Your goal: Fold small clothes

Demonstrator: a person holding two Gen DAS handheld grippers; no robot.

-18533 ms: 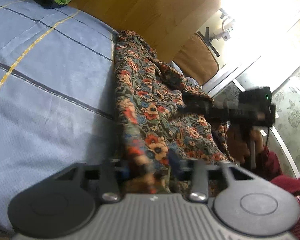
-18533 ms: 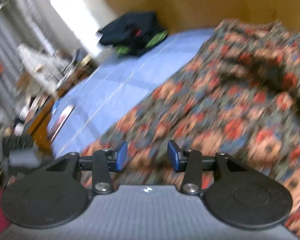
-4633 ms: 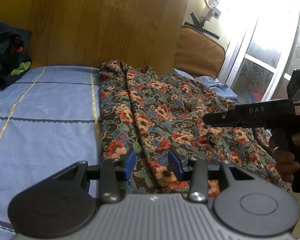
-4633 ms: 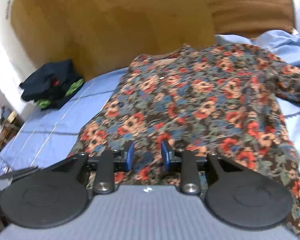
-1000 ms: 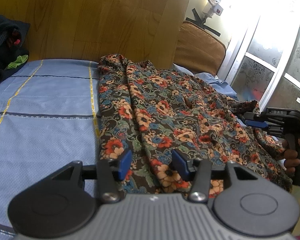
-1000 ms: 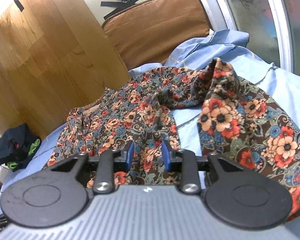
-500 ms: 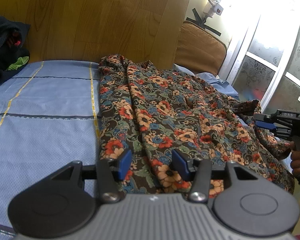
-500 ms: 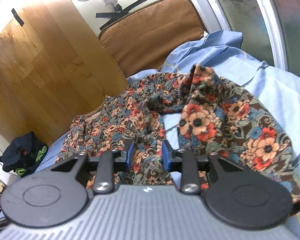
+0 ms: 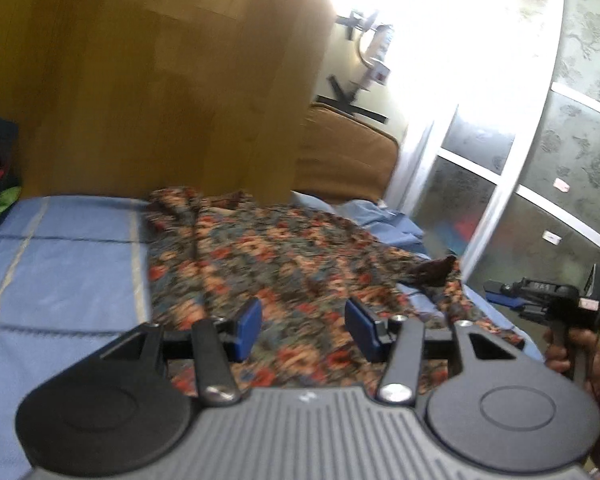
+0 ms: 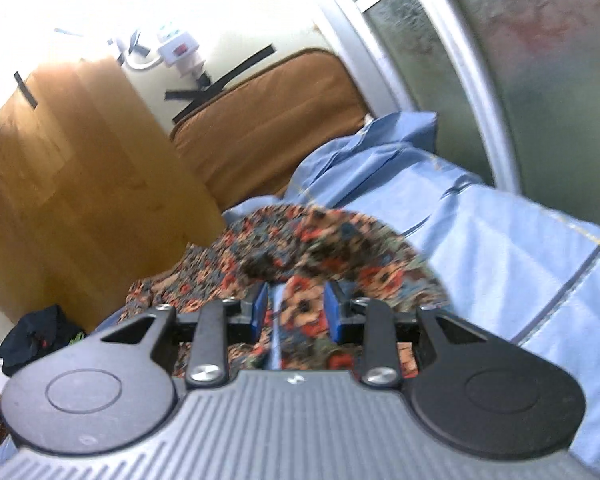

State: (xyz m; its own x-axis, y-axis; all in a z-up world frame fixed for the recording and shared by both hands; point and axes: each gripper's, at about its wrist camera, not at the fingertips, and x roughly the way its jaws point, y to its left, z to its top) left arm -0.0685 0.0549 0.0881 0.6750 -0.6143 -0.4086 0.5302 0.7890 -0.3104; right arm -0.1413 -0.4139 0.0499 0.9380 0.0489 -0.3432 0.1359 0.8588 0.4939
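A floral garment (image 9: 276, 268) in red, orange and blue lies spread on the blue bedsheet (image 9: 60, 272). My left gripper (image 9: 302, 330) is open and empty, hovering over the garment's near hem. My right gripper (image 10: 296, 312) is open, its blue pads either side of a fold of the garment (image 10: 320, 248) without pinching it. The right gripper also shows in the left wrist view (image 9: 540, 296), held at the garment's right edge. Both views are motion-blurred.
A wooden headboard (image 9: 160, 80) and a brown cushion (image 9: 348, 164) stand behind the bed. Frosted glass panels (image 9: 548, 168) run along the right side. A dark clothes pile (image 10: 36, 336) lies at the far left of the bed. A rumpled blue sheet (image 10: 480, 248) lies at the right.
Both grippers have tilted upward and drawn back, so the garment sits lower in both views. The right gripper now has a fold of the garment between its open pads.
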